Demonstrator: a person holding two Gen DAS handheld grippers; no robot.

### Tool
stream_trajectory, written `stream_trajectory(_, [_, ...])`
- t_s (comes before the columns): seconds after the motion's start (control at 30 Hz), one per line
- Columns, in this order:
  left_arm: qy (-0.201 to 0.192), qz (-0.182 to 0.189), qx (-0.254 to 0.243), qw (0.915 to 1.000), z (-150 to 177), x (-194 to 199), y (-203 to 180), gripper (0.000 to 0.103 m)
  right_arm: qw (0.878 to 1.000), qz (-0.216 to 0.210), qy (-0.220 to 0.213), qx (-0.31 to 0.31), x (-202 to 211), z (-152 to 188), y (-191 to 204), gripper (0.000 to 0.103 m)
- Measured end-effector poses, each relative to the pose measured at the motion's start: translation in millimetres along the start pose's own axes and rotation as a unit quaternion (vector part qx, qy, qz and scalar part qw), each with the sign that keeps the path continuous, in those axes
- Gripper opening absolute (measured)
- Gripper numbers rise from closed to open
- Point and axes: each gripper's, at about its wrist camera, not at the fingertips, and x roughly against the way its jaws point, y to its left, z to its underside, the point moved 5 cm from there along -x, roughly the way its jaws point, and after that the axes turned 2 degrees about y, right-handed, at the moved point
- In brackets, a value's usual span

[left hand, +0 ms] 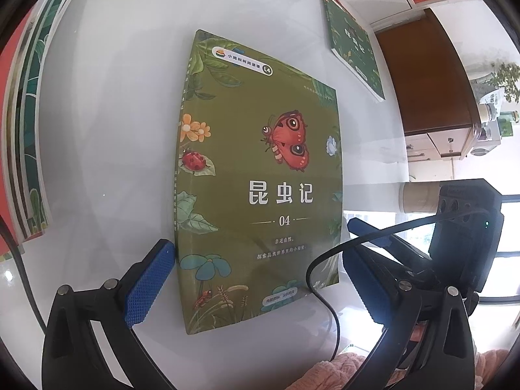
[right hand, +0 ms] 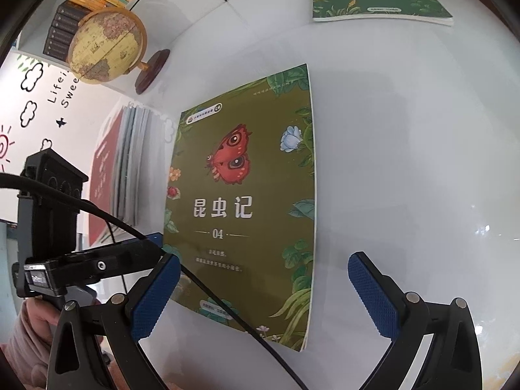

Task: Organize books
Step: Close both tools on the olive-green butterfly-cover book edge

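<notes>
Evidently the olive book numbered 04 [left hand: 260, 175] lies flat on the white table [left hand: 113, 130], so both wide-spread, empty tools, left tool [left hand: 256, 279] and right tool [right hand: 263, 295], do best pinching its 6 o'clock edge before carrying it to the upright stack [right hand: 130, 162] at 9 o'clock.

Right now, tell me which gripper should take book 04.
Probably the left gripper: it is open, its fingers straddle the olive book 04, one pad at the spine. The right gripper, also open, sits toward the book's page edge on the white table.
</notes>
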Motion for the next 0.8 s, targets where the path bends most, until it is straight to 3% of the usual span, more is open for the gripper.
stream_trajectory(0.43, [-0.002,0.013,0.000,0.9999,-1.5,2.4,3.4,0.102,1.000,-0.025,0.005,0.002,-3.9,-2.1,7.0,0.103])
stream_trajectory(0.6, [-0.006,0.056,0.034,0.9978,-4.2,7.7,13.7,0.102,0.998,-0.064,0.011,-0.005,-6.8,-4.0,8.7,0.103])
stream_trajectory(0.7, [-0.003,0.062,0.036,0.9974,-4.6,9.2,15.5,0.101,0.997,-0.079,0.014,-0.012,-6.7,-4.8,8.2,0.102])
stream_trajectory(0.77, [-0.016,0.034,0.038,0.9986,-5.3,13.3,18.3,0.101,0.996,-0.090,0.010,-0.025,-3.2,-4.6,1.8,0.085])
stream_trajectory(0.8, [-0.021,0.021,0.037,0.9989,-5.7,14.6,19.3,0.101,0.994,-0.104,0.009,-0.038,-1.3,-4.4,-3.2,0.067])
